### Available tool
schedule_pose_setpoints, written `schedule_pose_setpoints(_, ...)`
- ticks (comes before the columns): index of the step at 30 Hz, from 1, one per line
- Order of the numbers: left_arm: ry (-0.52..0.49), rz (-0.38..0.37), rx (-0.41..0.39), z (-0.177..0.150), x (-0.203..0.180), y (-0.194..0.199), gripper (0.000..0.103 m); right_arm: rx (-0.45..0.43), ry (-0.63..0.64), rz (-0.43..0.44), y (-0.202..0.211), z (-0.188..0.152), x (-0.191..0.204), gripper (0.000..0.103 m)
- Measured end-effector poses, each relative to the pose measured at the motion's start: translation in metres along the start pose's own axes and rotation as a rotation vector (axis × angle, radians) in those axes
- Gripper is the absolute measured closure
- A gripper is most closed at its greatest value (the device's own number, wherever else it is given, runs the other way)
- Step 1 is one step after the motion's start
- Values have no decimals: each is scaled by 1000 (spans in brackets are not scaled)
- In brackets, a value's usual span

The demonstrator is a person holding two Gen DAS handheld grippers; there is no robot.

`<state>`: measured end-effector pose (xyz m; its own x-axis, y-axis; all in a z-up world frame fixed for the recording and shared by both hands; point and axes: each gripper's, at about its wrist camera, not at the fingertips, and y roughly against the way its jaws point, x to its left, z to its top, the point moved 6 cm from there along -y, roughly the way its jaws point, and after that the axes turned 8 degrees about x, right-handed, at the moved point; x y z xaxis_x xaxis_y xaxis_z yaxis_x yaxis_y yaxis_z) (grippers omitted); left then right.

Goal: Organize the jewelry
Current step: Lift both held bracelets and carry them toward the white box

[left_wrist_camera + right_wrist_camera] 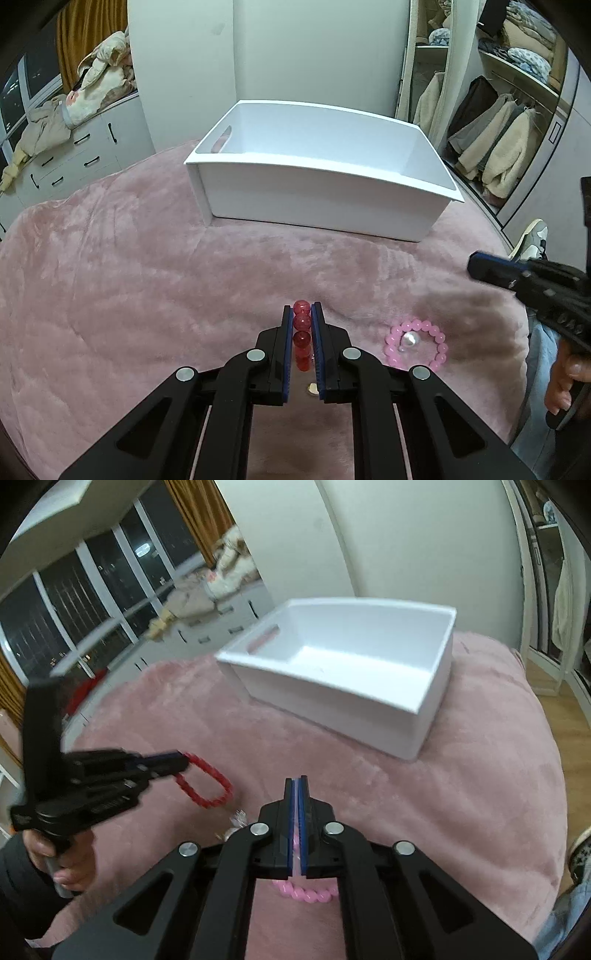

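My left gripper (302, 309) is shut on a red bead bracelet (301, 334), which hangs from it as a loop in the right wrist view (207, 782), above the pink blanket. In the right wrist view my right gripper (297, 781) looks shut, with something pale pink between its jaws and pink beads (306, 895) below them. In the left wrist view a pink bead bracelet (415, 345) lies on the blanket with a pearl-like piece (410, 339) inside it, and the right gripper (480, 266) hovers above it. An empty white open box (314, 177) stands farther back and also shows in the right wrist view (343, 672).
A pink fluffy blanket (147, 277) covers the bed. A small shiny item (313, 388) lies under my left gripper. White drawers with piled clothes (74, 147) stand at left, an open wardrobe (498, 129) at right. Small items (236, 821) lie near the red bracelet.
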<state>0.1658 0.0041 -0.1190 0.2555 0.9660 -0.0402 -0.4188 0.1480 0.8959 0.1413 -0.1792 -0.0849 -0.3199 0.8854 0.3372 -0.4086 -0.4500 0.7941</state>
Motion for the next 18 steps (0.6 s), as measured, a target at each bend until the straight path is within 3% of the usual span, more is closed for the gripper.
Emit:
schedule_pose_setpoints(1, 0, -2, 2, -1, -1, -1, 88, 16, -8, -13, -4, -2, -3, 97)
schedule_pose_setpoints(2, 0, -3, 4, -1, -1, -1, 88, 35, -12, -26, -8, -4, -5, 84)
schedule_pose_setpoints(3, 1, -4, 8, -2, -2, -3, 88, 73, -20, -38, -16, -8, -8, 50)
schedule_pose_setpoints(4, 2, -6, 16, -3, -2, -6, 88, 98, -30, -48, -23, -12, -11, 39)
schedule_pose_setpoints(8, -2, -5, 25, -8, -5, -11, 88, 250, -6, -91, -56, -31, -14, 44)
schedule_pose_setpoints(11, -2, -19, 32, -11, -8, -12, 88, 354, 23, -113, -81, -46, -14, 68)
schedule_pose_setpoints(14, -3, -24, 32, -12, -10, -12, 88, 350, 40, -30, -82, -48, -1, 91)
schedule_pose_setpoints(18, 0, -29, 20, -11, -8, -5, 88, 252, 4, 49, -63, -36, 3, 91)
